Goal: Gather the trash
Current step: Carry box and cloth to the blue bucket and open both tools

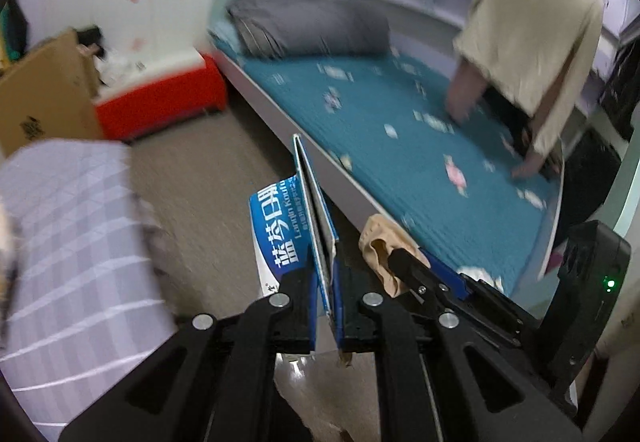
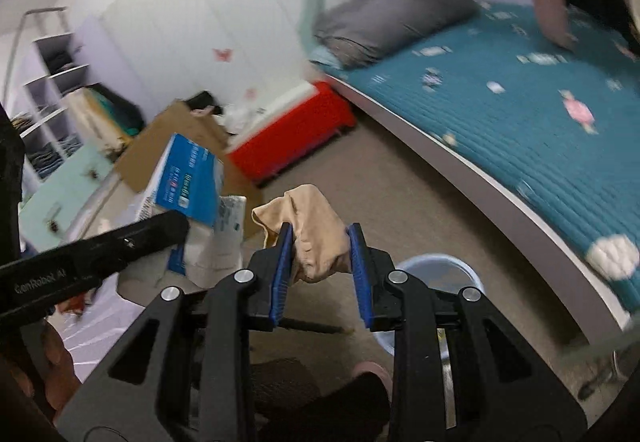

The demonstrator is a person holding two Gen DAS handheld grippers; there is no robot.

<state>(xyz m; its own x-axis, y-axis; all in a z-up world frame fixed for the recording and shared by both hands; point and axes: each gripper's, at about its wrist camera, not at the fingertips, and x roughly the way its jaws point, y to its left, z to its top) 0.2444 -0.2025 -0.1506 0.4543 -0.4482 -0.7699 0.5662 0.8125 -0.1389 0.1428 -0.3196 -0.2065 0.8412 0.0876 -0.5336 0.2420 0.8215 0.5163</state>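
Note:
My left gripper is shut on a flattened blue and white carton, which stands on edge between the pads. In the right wrist view the same carton shows at the left, beyond the left gripper's black body. My right gripper is shut on a crumpled beige cloth; from the left wrist view that cloth hangs just right of the carton. A light blue bin stands on the floor below the right gripper's right finger.
A bed with a teal quilt and a grey pillow fills the right side. Another person leans over it. A red box and brown cardboard stand by the white wall. Checked fabric lies at the left.

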